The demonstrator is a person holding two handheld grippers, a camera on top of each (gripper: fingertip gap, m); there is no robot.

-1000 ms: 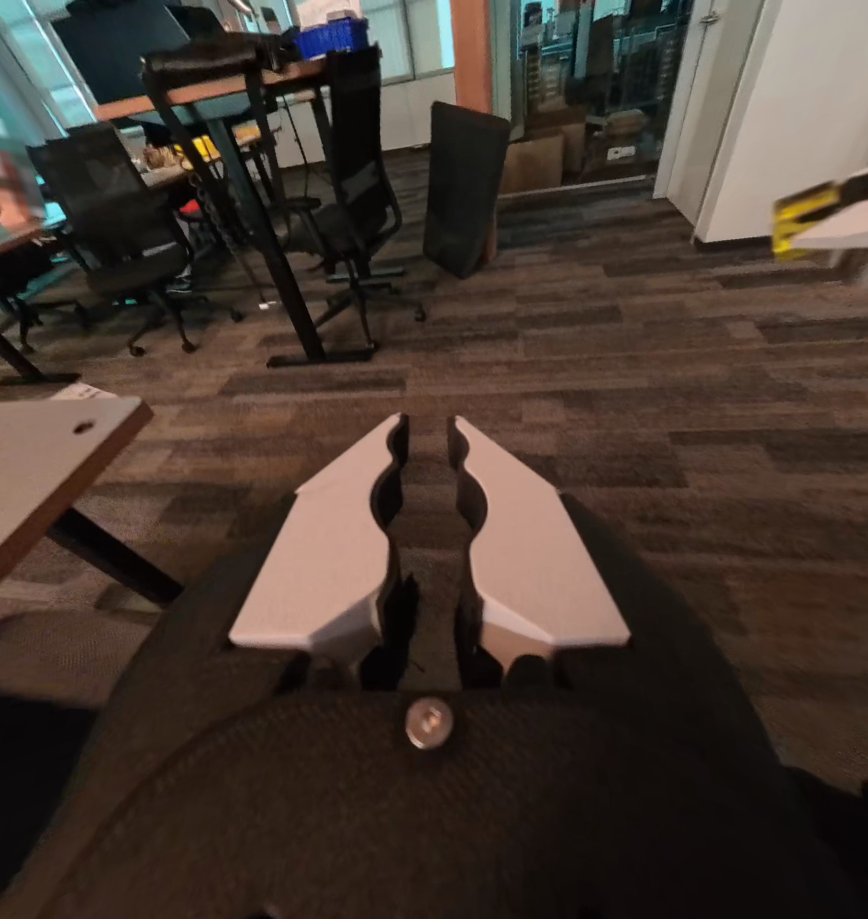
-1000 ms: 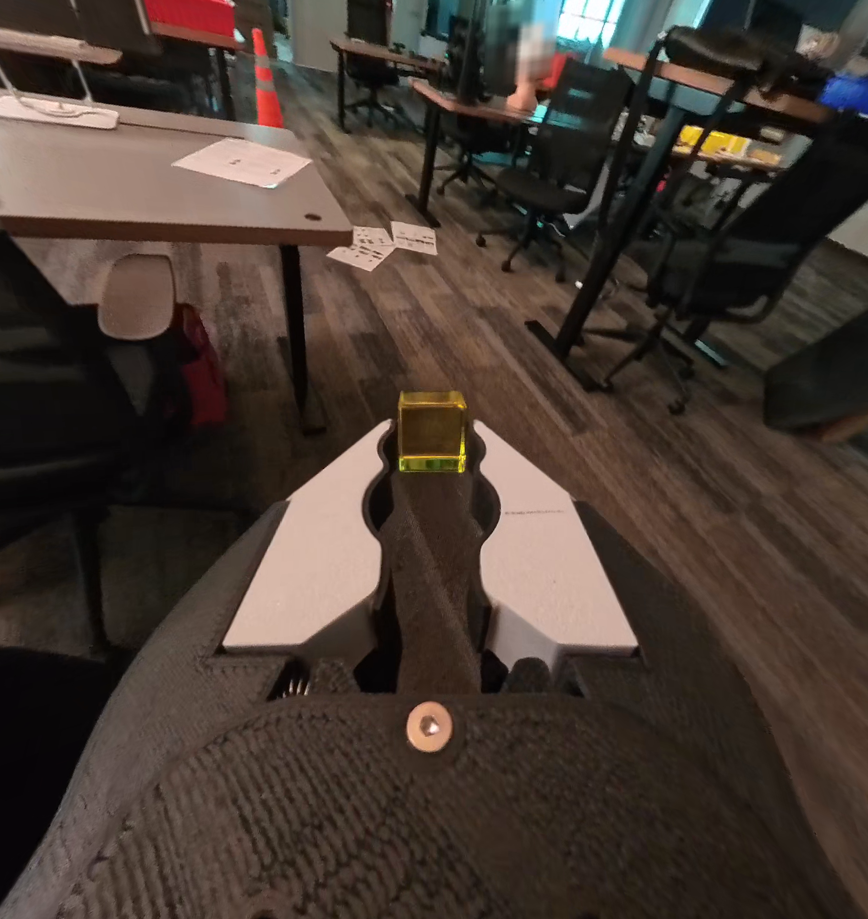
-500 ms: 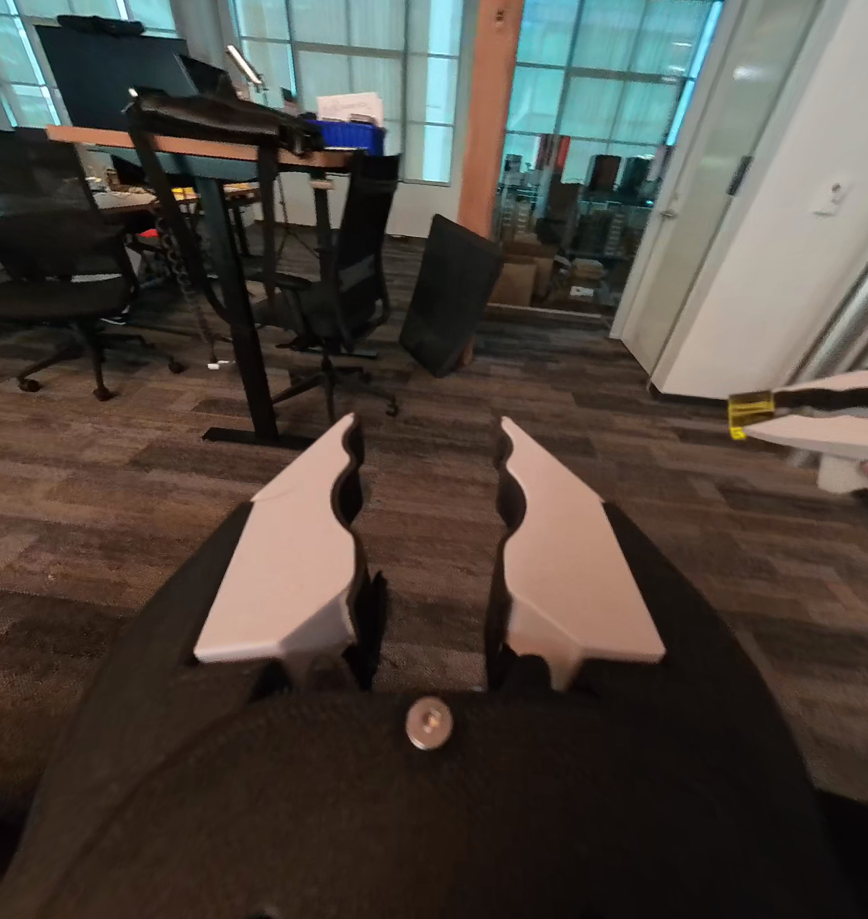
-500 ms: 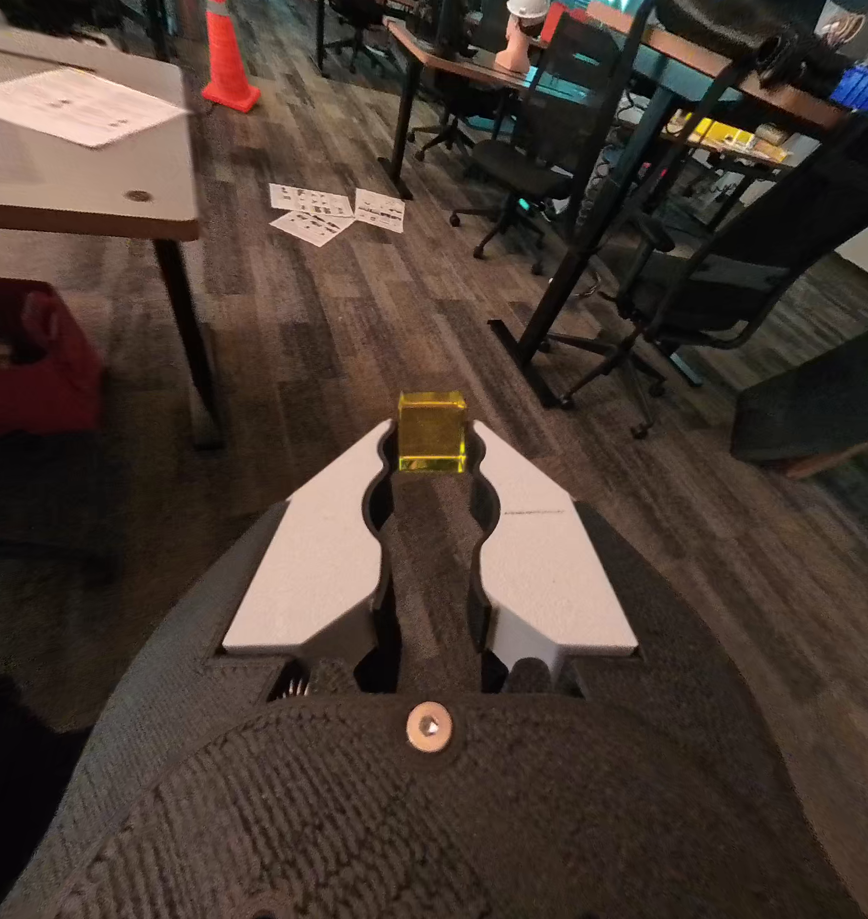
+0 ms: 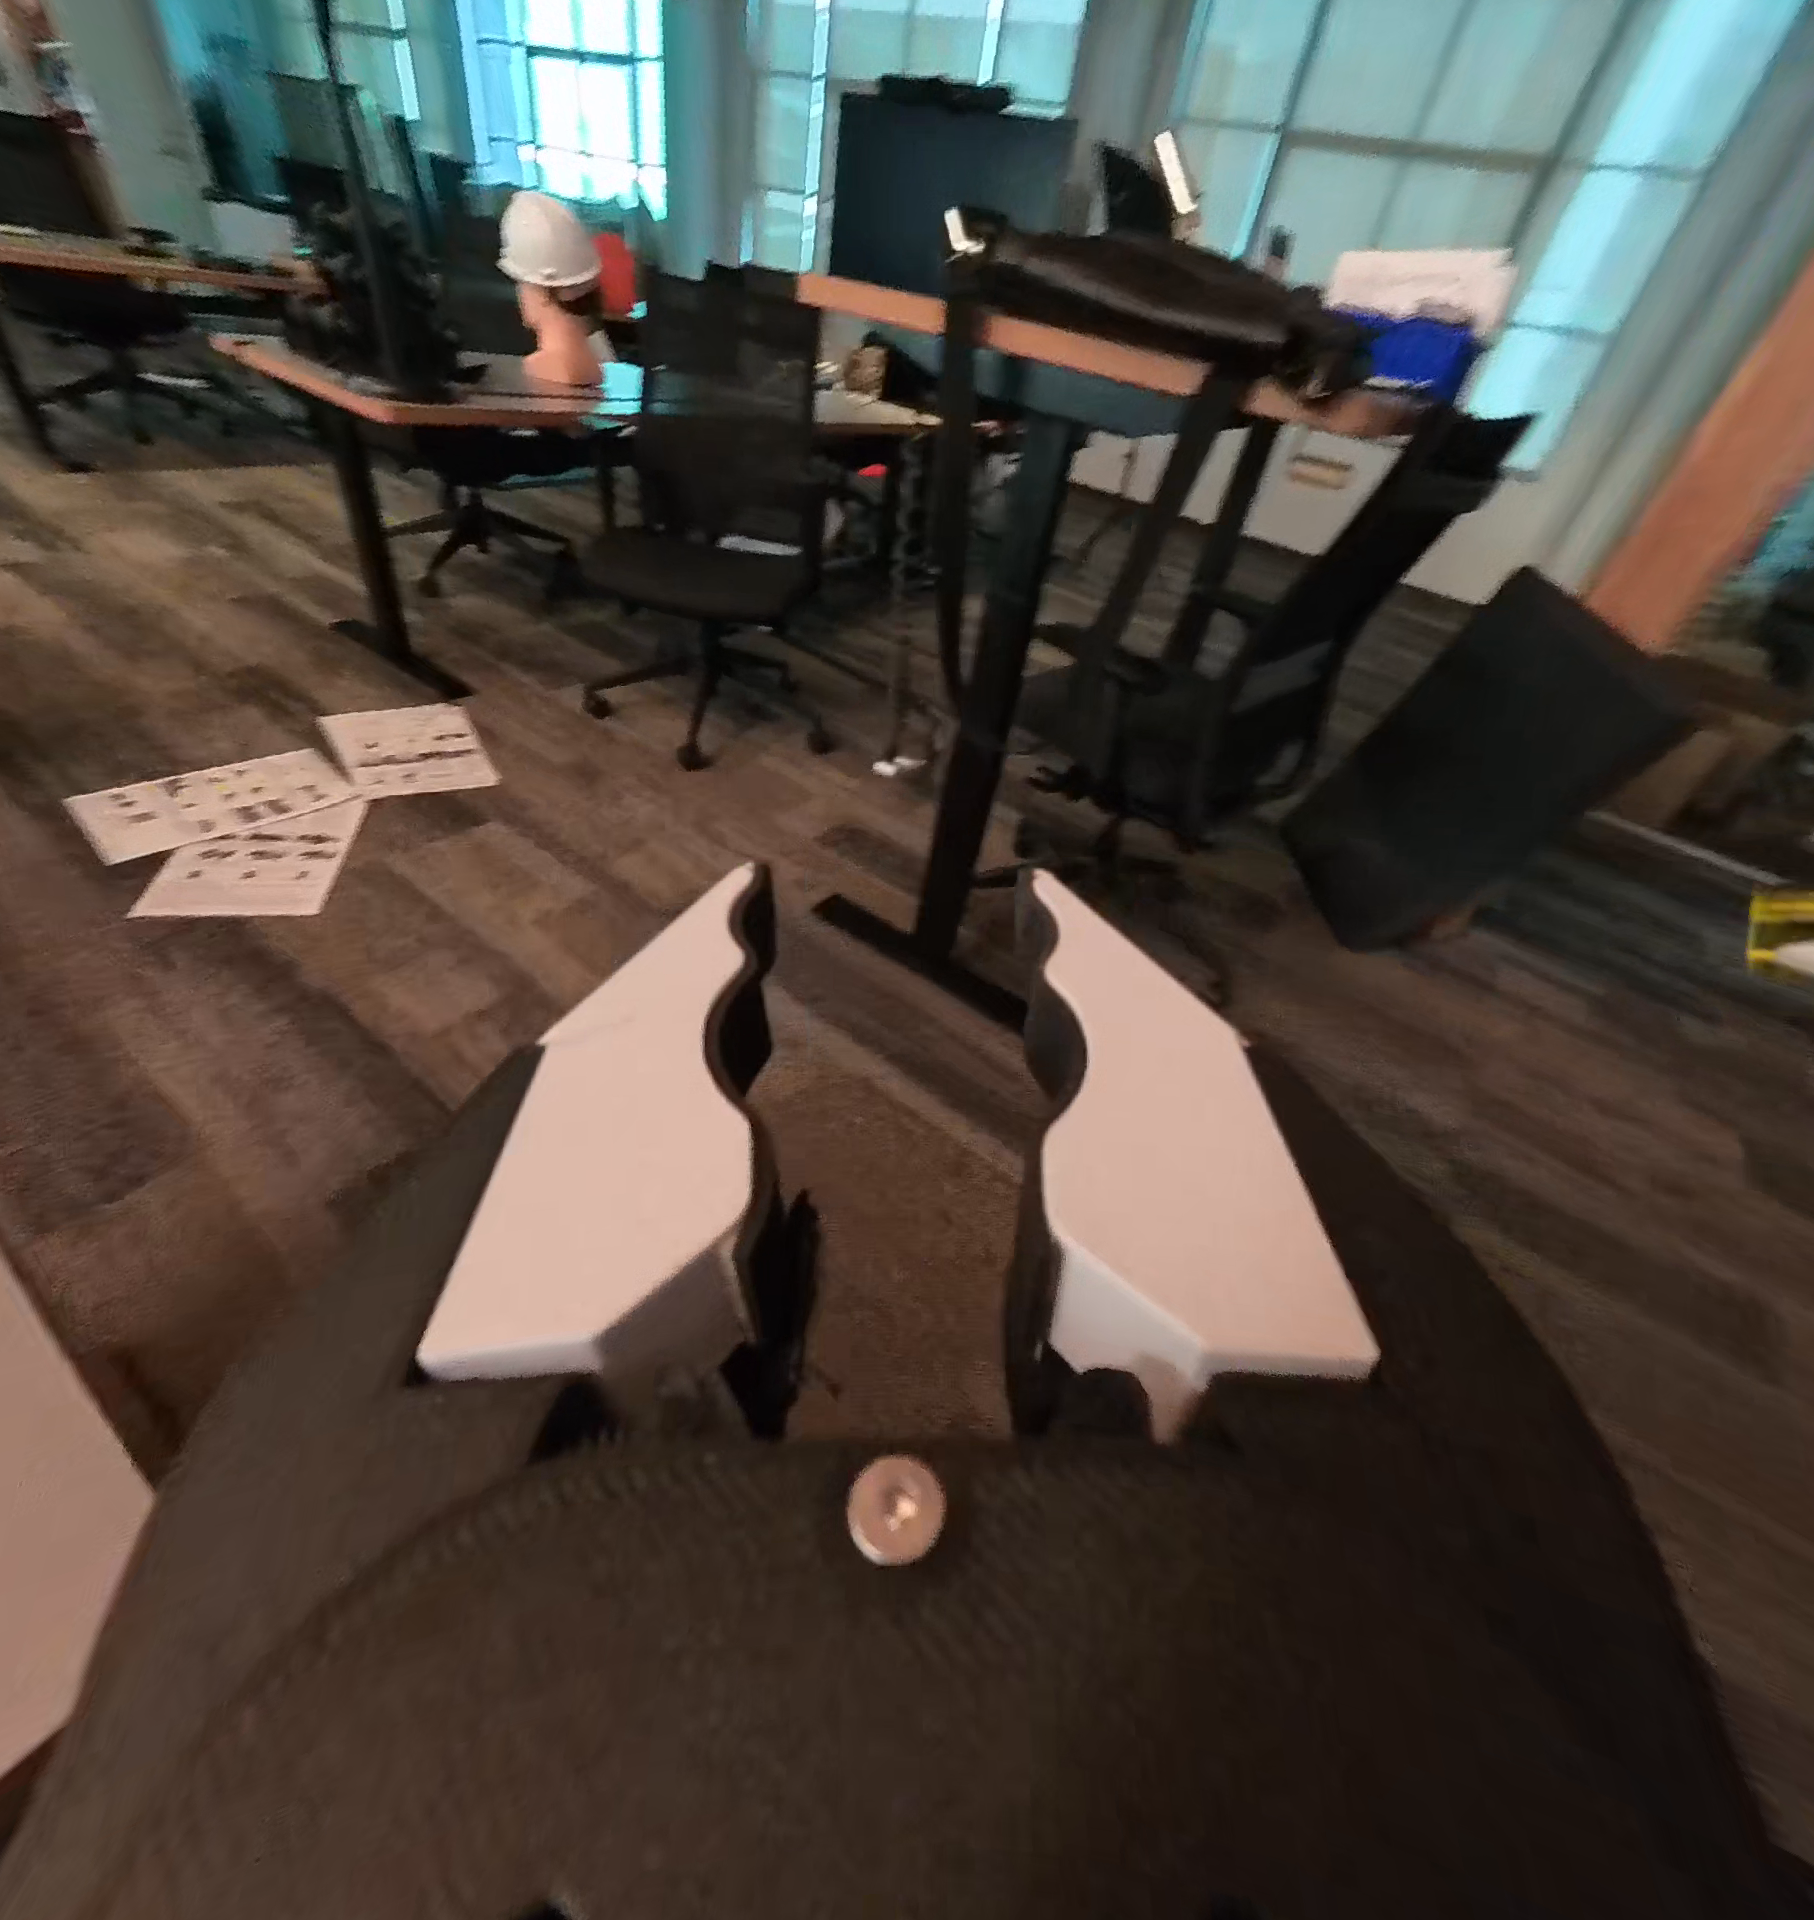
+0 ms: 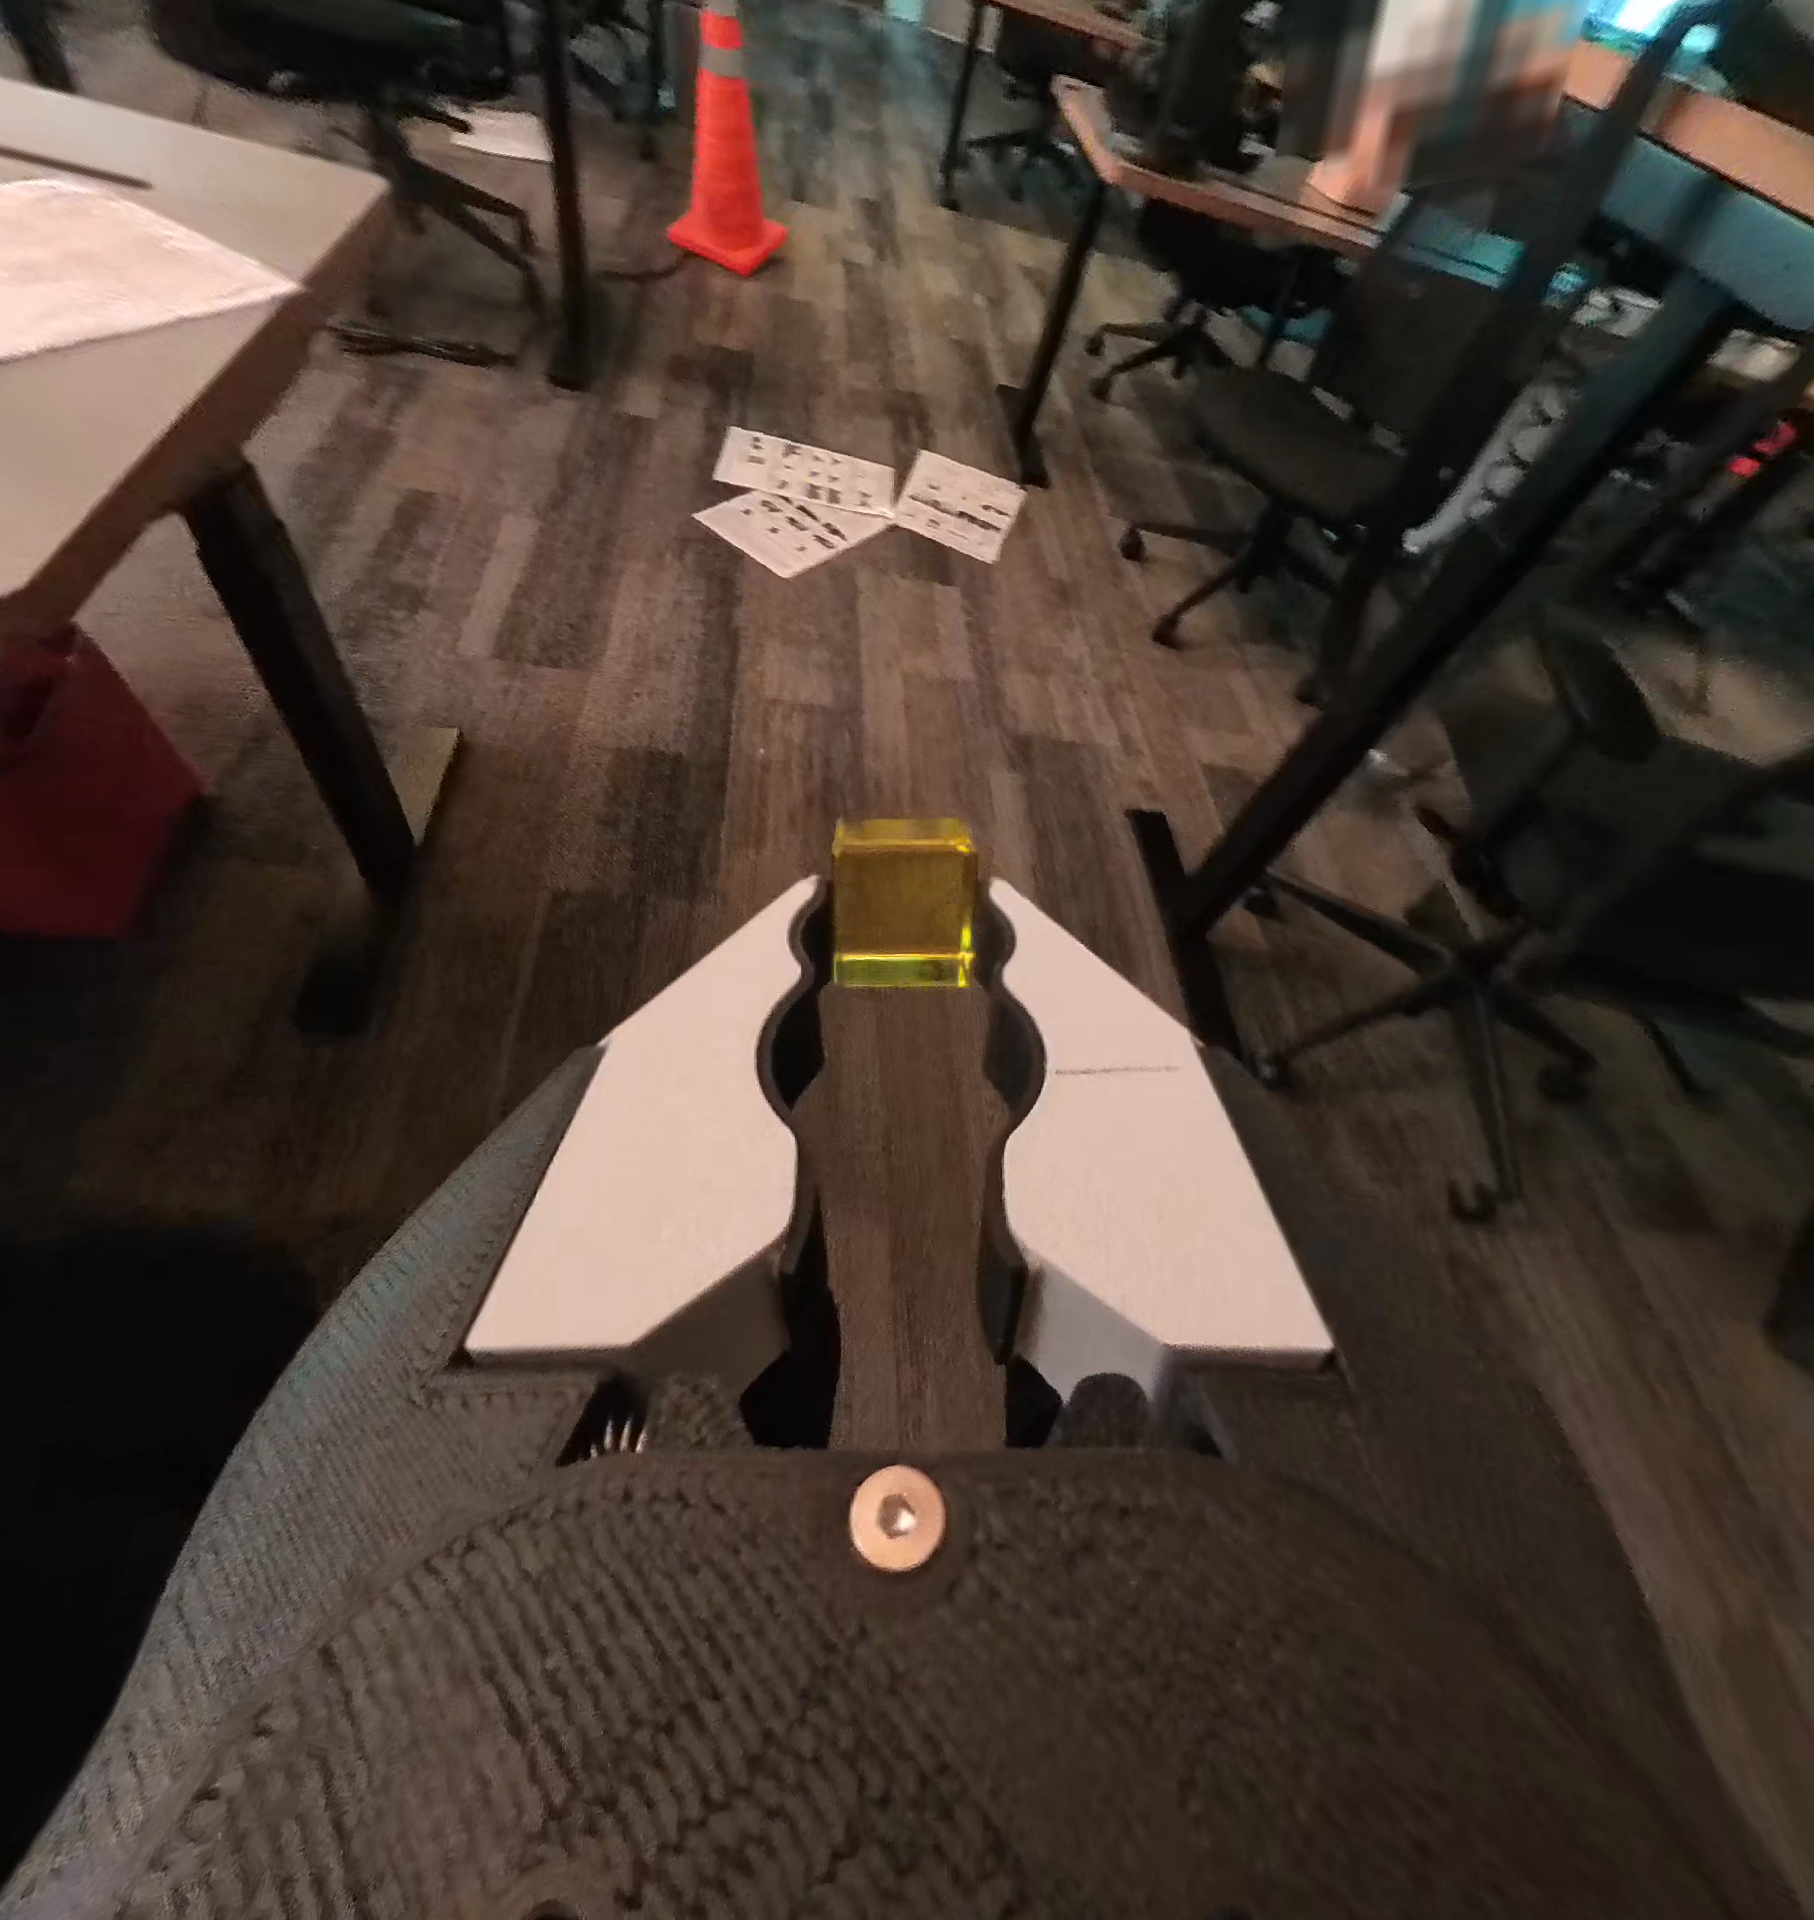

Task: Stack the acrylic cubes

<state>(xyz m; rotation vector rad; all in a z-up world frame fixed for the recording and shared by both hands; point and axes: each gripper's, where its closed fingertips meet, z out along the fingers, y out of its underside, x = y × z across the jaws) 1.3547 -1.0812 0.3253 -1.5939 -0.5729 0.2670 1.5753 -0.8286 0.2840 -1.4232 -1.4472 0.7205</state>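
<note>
Yellow translucent cube [image 6: 903, 902] sat clamped at the fingertips of the right gripper [image 6: 904, 914], both white fingers [image 6: 1090, 1039] pressing its sides, carried in the air over striped carpet [image 6: 674, 727]. Left gripper [image 5: 895, 904] stood apart, nothing between its fingers. Judged: keep the squeeze steady and the cube level; the smooth faces look prone to slipping. Beyond lay printed sheets [image 6: 851, 499], an orange cone [image 6: 726, 156] and a desk [image 6: 155, 229]. Against a second earlier: the left gripper's fingers were wider apart, the right's hold was unchanged, and both views had swung.
</note>
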